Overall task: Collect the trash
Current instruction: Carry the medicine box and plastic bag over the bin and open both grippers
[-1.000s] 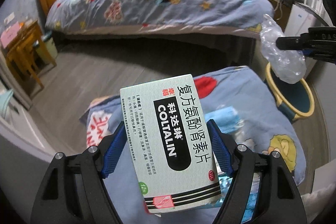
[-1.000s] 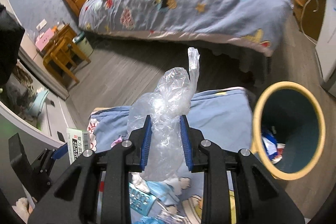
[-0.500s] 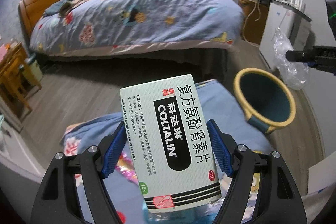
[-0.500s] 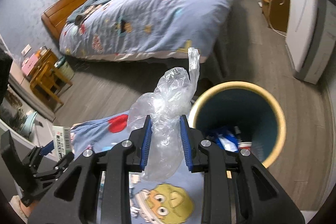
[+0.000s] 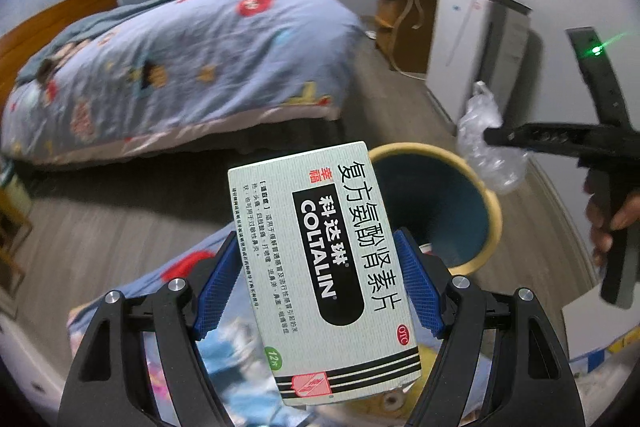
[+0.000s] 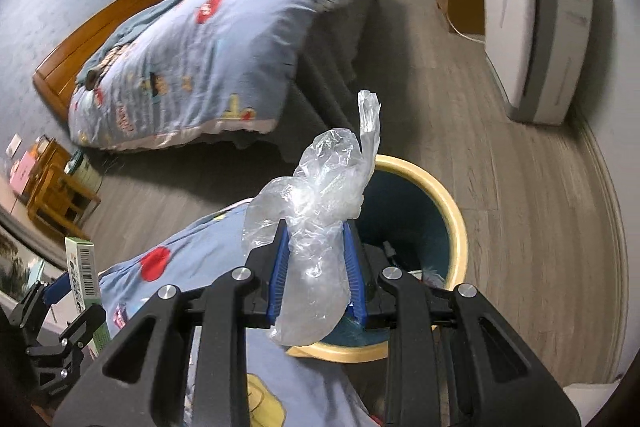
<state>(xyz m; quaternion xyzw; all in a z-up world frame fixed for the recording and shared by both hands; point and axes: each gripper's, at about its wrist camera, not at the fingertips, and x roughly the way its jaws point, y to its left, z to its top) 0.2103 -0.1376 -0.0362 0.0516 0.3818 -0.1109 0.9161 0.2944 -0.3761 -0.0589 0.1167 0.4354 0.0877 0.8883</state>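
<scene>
Both grippers [image 5: 316, 287] [image 6: 316, 275] — black frames, silver screws, ribbed blue pads [image 5: 416, 291].

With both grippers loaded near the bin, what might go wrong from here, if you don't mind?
1. The crumpled plastic bag in the right gripper is light and may cling to the pads or drift outside the trash bin.
2. The Coltalin medicine box in the left gripper is not yet over the bin and could land on the bedding.

bin [image 5: 486, 195] interior partly behind box [image 5: 320, 263]
</scene>
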